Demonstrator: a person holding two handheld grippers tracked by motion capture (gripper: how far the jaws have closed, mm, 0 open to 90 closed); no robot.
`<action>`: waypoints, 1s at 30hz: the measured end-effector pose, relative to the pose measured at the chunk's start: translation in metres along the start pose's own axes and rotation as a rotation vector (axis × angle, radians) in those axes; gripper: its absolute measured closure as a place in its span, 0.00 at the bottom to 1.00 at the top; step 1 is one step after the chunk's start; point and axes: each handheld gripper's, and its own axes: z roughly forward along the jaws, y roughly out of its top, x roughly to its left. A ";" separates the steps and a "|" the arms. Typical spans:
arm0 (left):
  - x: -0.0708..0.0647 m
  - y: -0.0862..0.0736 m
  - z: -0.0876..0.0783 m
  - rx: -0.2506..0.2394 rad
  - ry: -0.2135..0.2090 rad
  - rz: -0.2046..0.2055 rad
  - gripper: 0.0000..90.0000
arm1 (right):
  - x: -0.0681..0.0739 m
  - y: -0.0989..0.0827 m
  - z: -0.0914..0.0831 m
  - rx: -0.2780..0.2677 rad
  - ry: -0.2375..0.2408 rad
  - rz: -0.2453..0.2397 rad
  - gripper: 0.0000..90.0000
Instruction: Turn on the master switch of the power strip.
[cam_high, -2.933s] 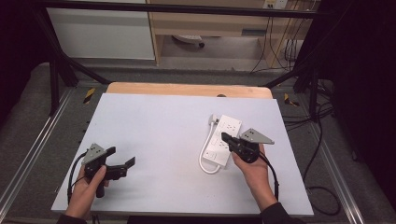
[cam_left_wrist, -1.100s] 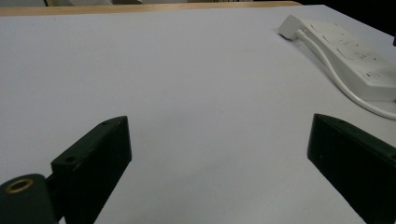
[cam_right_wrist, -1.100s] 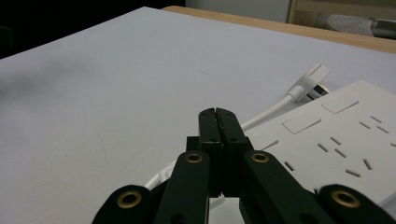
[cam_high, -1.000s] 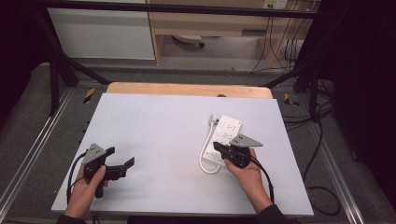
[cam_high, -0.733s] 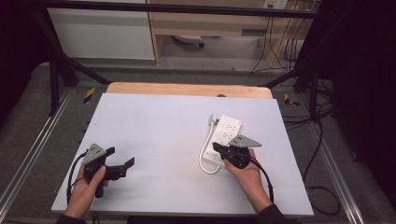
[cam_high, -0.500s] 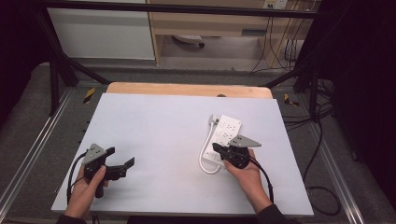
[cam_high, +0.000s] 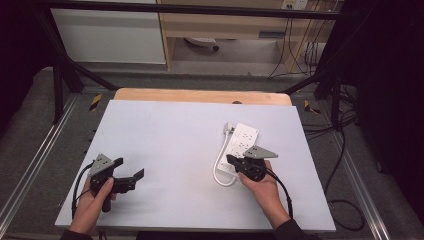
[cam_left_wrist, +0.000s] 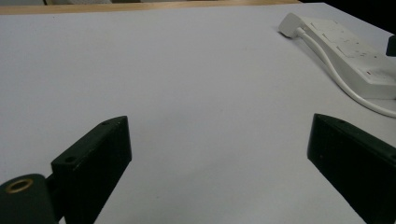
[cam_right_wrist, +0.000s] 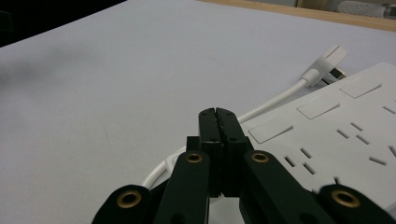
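A white power strip (cam_high: 245, 140) lies on the right half of the white table (cam_high: 175, 135), its white cable (cam_high: 218, 170) looping back beside it to the plug (cam_high: 228, 128) at its far end. My right gripper (cam_high: 231, 160) is shut with nothing between its jaws, and its tips (cam_right_wrist: 217, 112) hover over the near left corner of the strip (cam_right_wrist: 336, 121). I cannot tell whether they touch it. My left gripper (cam_high: 131, 168) rests at the front left with its jaws wide open (cam_left_wrist: 219, 154) and nothing between them. It points across the table toward the strip (cam_left_wrist: 355, 56).
A wooden edge (cam_high: 200, 95) borders the far side of the table. Black frame bars (cam_high: 65, 75) and metal rails (cam_high: 30, 170) flank it. Cables (cam_high: 340, 150) hang on the floor at the right. Bare table surface lies between the two grippers.
Since the earliest frame my right gripper has shifted a little left and nearer along the strip. Over the last second nothing has moved.
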 end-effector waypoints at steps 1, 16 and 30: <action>0.000 0.000 0.000 0.000 0.000 0.000 0.07 | 0.000 0.000 0.000 0.001 0.001 0.001 1.00; 0.000 0.000 0.000 0.002 0.001 0.003 0.07 | 0.000 -0.004 0.003 0.012 0.002 0.005 1.00; 0.000 0.000 0.000 0.004 0.001 0.004 0.07 | 0.001 -0.006 0.007 0.027 0.003 -0.004 1.00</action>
